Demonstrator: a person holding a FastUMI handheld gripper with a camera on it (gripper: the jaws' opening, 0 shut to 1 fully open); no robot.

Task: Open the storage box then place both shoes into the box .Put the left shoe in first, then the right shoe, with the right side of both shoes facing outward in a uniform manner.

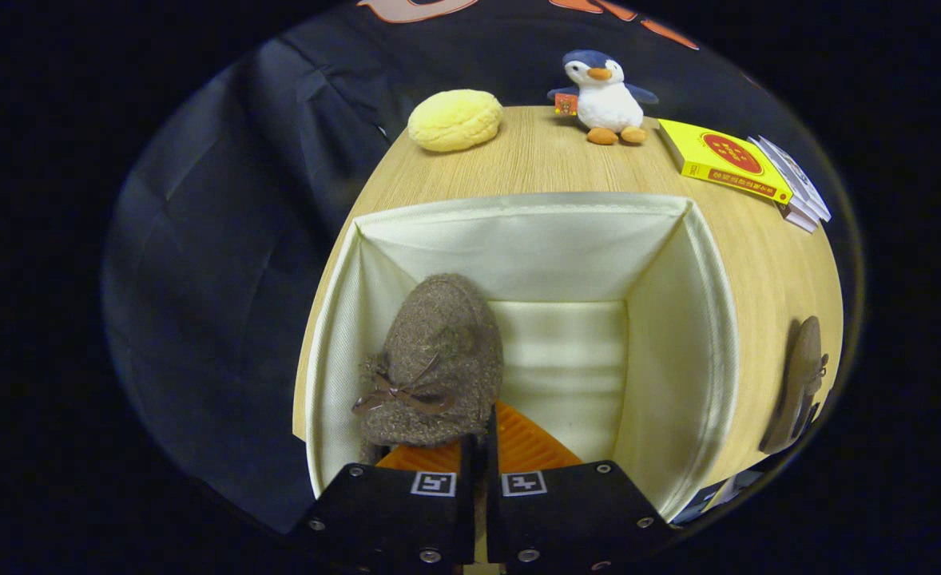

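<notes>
Fingers (482,435) of the gripper (478,447) sit nearly together, pinching what looks like the heel edge of the brown shoe (434,363). Can't see the contact itself, so clamped is my read, not a certainty. Shoe hangs toe-away, inside the storage box (714,319), over the left half and close to the left wall. Bow on the upper faces up twd the camera.

Why left half: prob leaves the right half free for shoe no. 2, so the pair sits side by side. Holding by the heel keeps the gripper above the rim while the toe goes down first. Whether the shoe's right side will face outward I can't judge from this angle.

Box lid isn't visible, top is open, lining pale, floor bare beside the shoe. So step 1 looks done, step 2 in progress.

Second shoe (798,383) lies on the wooden table (566,164) just outside the box's right wall, apart from it. Waiting its turn.

Beyond the box, well apart from the work: yellow plush bun (454,120), penguin toy (605,97), yellow booklet (722,160) on a small stack of cards (798,188). No interference w/ the drop.
</notes>
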